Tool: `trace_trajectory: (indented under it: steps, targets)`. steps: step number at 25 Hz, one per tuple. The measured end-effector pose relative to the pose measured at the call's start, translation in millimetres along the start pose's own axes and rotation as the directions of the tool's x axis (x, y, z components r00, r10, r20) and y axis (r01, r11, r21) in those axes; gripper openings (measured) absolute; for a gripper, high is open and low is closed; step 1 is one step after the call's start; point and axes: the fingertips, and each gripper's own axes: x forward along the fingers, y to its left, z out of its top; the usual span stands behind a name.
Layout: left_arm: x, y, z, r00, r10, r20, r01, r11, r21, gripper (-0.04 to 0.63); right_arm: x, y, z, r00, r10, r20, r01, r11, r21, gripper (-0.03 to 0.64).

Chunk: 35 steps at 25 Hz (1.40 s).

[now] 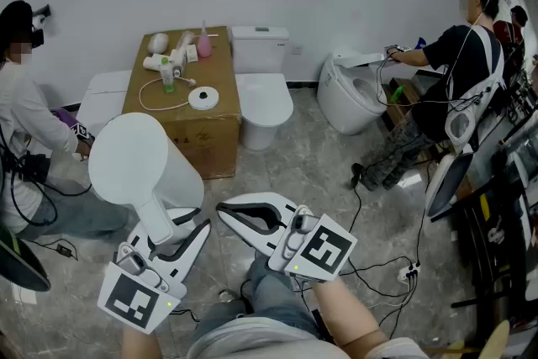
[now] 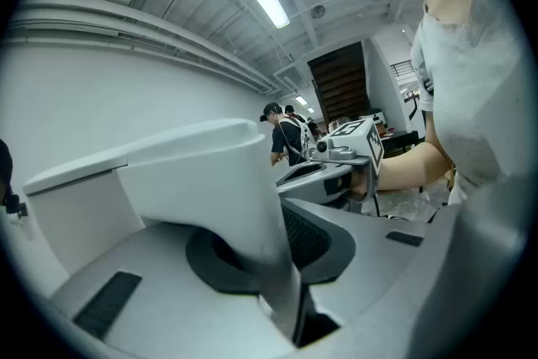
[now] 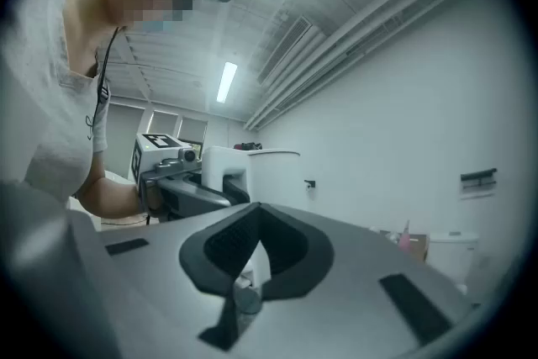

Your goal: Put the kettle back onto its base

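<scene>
In the head view, a white kettle (image 1: pixel 141 164) hangs in the air at the lower left, in front of a cardboard box (image 1: pixel 210 139). My left gripper (image 1: pixel 174 223) is shut on its handle from below. The left gripper view shows the kettle (image 2: pixel 193 172) filling the centre, its handle (image 2: pixel 282 273) pinched between the jaws. The round white base (image 1: pixel 203 97) lies on top of the box with its cord looped beside it, well beyond the kettle. My right gripper (image 1: pixel 231 213) hovers just right of the kettle, shut and empty. The right gripper view shows its own tips (image 3: pixel 252 210) meeting, with the kettle (image 3: pixel 256 172) behind them.
Bottles and a hair dryer (image 1: pixel 164 61) crowd the box's far end. A toilet (image 1: pixel 262 88) stands right of the box, and another toilet (image 1: pixel 349 97) farther right. One person (image 1: pixel 25 139) crouches at the left; another person (image 1: pixel 458 63) works at the right. Cables (image 1: pixel 395 265) trail over the floor.
</scene>
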Motion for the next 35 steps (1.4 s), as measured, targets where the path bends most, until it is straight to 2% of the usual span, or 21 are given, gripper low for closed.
trace_trajectory:
  steps: [13, 20, 24, 28, 35]
  targets:
    - [-12, 0, -2, 1.000, 0.006, -0.007, -0.006, 1.000, 0.009, 0.069, 9, 12, 0, 1.000, 0.015, -0.003, -0.015, 1.000, -0.011, 0.008]
    - [-3, 7, -5, 1.000, 0.004, -0.012, -0.004, 1.000, -0.013, 0.069, 3, -5, 5, 0.998, -0.032, 0.051, 0.031, 0.999, 0.023, 0.008]
    - [17, 14, -12, 1.000, 0.018, -0.018, -0.019, 0.998, -0.059, 0.069, -5, -27, 2, 0.996, -0.042, 0.074, 0.040, 0.999, 0.029, 0.008]
    - [48, 30, -19, 0.999, 0.026, -0.027, -0.028, 0.998, -0.055, 0.069, -3, -65, -7, 0.997, -0.034, 0.067, 0.033, 0.999, 0.026, 0.008]
    - [119, 86, -23, 0.995, 0.092, -0.024, -0.094, 0.993, -0.077, 0.069, 12, -151, -12, 0.998, 0.049, 0.049, -0.049, 0.999, 0.010, 0.008]
